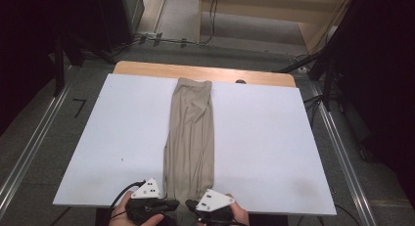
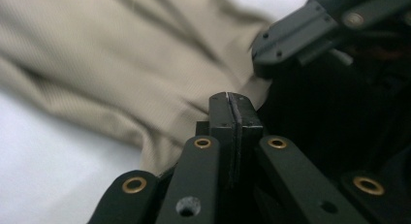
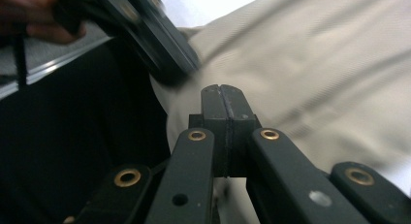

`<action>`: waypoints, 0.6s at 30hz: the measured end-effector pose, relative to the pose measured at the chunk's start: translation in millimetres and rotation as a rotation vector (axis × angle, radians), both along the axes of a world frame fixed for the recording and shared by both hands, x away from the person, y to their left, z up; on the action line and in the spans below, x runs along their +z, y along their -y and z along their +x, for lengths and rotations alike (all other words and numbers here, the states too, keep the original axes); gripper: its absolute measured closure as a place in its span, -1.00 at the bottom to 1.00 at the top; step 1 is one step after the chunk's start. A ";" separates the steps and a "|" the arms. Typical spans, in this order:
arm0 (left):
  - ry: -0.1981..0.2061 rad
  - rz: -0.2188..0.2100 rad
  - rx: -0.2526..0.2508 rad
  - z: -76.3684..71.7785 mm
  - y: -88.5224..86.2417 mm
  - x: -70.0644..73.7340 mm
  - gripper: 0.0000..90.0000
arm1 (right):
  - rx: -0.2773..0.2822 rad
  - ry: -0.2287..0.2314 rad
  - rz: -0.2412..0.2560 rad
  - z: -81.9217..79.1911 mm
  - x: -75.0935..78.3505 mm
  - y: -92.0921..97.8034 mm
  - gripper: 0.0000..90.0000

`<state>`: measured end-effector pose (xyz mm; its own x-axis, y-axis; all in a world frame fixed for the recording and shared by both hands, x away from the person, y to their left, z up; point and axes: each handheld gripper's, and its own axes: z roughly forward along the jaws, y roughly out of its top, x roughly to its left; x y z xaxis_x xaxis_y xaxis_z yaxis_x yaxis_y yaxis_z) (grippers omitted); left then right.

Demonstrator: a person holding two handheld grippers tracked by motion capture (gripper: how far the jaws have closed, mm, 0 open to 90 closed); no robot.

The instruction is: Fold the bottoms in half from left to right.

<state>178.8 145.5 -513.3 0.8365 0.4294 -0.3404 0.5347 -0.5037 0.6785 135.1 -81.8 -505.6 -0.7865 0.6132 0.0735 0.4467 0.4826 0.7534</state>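
Cloth (image 1: 190, 138), beige and folded into a long narrow strip, lies on the white board (image 1: 264, 138); we see it run from the far edge of the board, near the centre, down to the near edge, where its end hangs just over the rim; the board rests on a wooden table (image 1: 147, 68), of which a strip shows along the far side.

Left gripper (image 1: 169, 204) sits at the near edge, at the left corner of the cloth's near end; in the left gripper view (image 2: 231, 107) we see its jaws pressed together with no gap between the pads; the tips lie against the cloth's edge (image 2: 145, 64), but we cannot tell whether any fabric is caught between them.

Right gripper (image 1: 190, 204) sits just beside it, at the right corner of the same end; in the right gripper view (image 3: 223, 100) its jaws are likewise pressed together, the tips over the cloth (image 3: 315, 64); whether they pinch fabric we cannot tell.

Both grippers point toward each other, tips near but apart; the person's hands grip them from below the near edge; the grey plates on top face upward.
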 end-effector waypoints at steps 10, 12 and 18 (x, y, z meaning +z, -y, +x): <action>-0.043 -0.007 0.012 6.2 -16.9 -1.7 1.00 | -0.037 -0.055 -0.088 4.9 -4.4 23.4 0.97; -0.043 -0.005 0.011 6.5 -16.6 -1.5 1.00 | -0.057 -0.067 -0.104 3.7 -3.5 35.7 0.96; -0.053 -0.008 0.008 7.4 -16.9 -1.6 1.00 | -0.117 -0.072 -0.144 6.0 -1.0 54.8 0.96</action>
<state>186.1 162.4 -514.9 0.8139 0.4329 -0.3874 0.5737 -0.4943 0.6530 141.1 -136.5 -506.6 -0.7054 0.7081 0.0313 0.5559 0.5253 0.6443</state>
